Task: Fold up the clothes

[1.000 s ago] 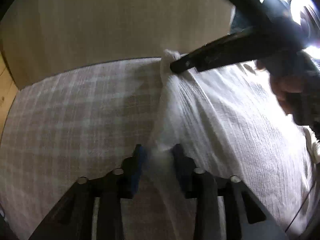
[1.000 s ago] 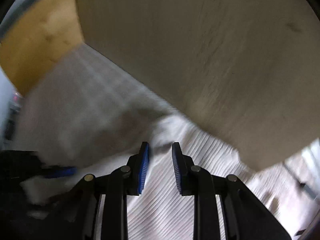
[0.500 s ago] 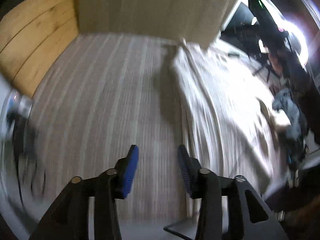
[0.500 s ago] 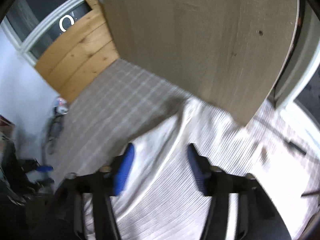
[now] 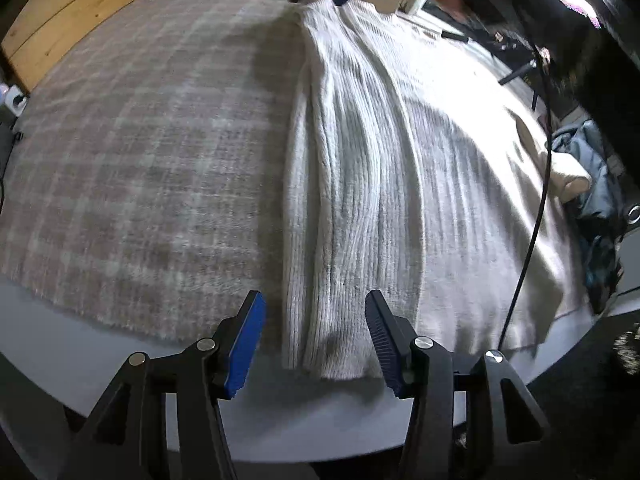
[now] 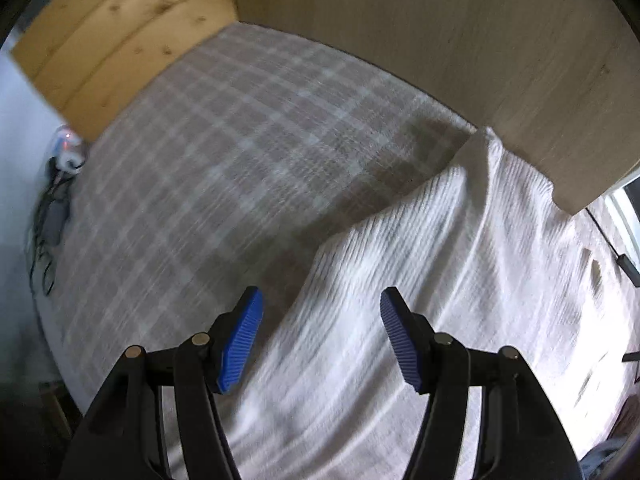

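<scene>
White ribbed knit garment (image 5: 360, 152) lies flat on the beige plaid blanket (image 5: 140, 140), long folded edge running from the near edge to the far one by the pale wooden board (image 6: 440, 32); laid out so the next fold has a straight line to work from. Left gripper (image 5: 314, 340) has just been opening: jaws apart, straddling the hem at the near edge, pads clear of cloth. Right gripper (image 6: 320, 336) likewise just opened, holding nothing, hovering over the garment's folded edge. Both apparently released to re-grip.
</scene>
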Available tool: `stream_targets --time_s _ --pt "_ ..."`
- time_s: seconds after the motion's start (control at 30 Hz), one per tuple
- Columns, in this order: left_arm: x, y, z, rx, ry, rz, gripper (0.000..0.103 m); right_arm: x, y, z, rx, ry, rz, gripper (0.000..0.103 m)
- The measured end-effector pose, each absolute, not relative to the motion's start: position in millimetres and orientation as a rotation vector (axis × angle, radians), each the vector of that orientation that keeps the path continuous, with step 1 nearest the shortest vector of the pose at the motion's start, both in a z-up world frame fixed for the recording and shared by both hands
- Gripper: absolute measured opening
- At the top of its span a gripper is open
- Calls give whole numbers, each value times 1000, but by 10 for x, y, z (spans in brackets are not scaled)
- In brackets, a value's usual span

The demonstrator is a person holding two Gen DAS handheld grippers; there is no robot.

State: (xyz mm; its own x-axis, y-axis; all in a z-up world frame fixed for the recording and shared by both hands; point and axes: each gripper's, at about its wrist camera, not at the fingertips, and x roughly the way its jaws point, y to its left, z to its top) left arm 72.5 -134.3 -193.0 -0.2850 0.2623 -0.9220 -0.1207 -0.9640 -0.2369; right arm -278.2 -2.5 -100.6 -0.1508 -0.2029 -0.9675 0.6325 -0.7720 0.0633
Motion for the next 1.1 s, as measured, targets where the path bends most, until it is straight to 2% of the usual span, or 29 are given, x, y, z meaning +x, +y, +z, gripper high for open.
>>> stream_targets --time_s 0.07,0.1,0.13,0.17,0.23,0.27,0.3,0.33,0.4,0.5,0.73,0.93,1.03,1.1 --pt "732 -1303 -1935 -1697 -154 2342 45 -2818 -105 -1105 1608 521 -1957 60" --pt "737 -1281 -1931 -1687 -138 2344 39 -2821 -132 -1140 1617 548 -1953 60" --pt "736 -1281 -1924 -1682 -138 2342 27 -2824 -158 -1179 1625 581 -1953 60" --pt "735 -1282 -1917 -1677 -138 2340 19 -2832 -170 -1225 1635 613 -1958 60" --pt "733 -1282 -1902 -1667 -138 2336 10 -2861 -152 -1326 1662 641 -1959 57" --pt "740 -1287 -1873 -1654 -133 2337 9 -2877 -122 -1356 1668 632 -1953 41" --pt "748 -1292 -1844 -1640 -128 2338 8 -2890 -86 -1364 1663 625 -1954 33" --pt "755 -1296 -1815 -1627 -123 2339 8 -2903 -50 -1373 1658 617 -1954 30" --pt "777 -1325 -1732 -1601 -116 2347 8 -2969 72 -1340 1675 504 -1934 14" --pt "819 -1393 -1574 -1561 -108 2367 8 -3094 357 -1239 1690 268 -1908 13" --pt "842 -1285 -1301 -1483 57 2377 7 -3195 907 -1173 1670 8 -1903 12" --pt "862 -1332 -1142 -1434 -45 2434 7 -3078 940 -810 1543 -41 -1924 11" --pt "814 -1371 -1293 -1480 -48 2428 7 -3045 767 -880 1548 63 -1935 12" --pt "749 -1382 -1568 -1575 -17 2404 7 -3011 622 -1040 1575 172 -1925 18"
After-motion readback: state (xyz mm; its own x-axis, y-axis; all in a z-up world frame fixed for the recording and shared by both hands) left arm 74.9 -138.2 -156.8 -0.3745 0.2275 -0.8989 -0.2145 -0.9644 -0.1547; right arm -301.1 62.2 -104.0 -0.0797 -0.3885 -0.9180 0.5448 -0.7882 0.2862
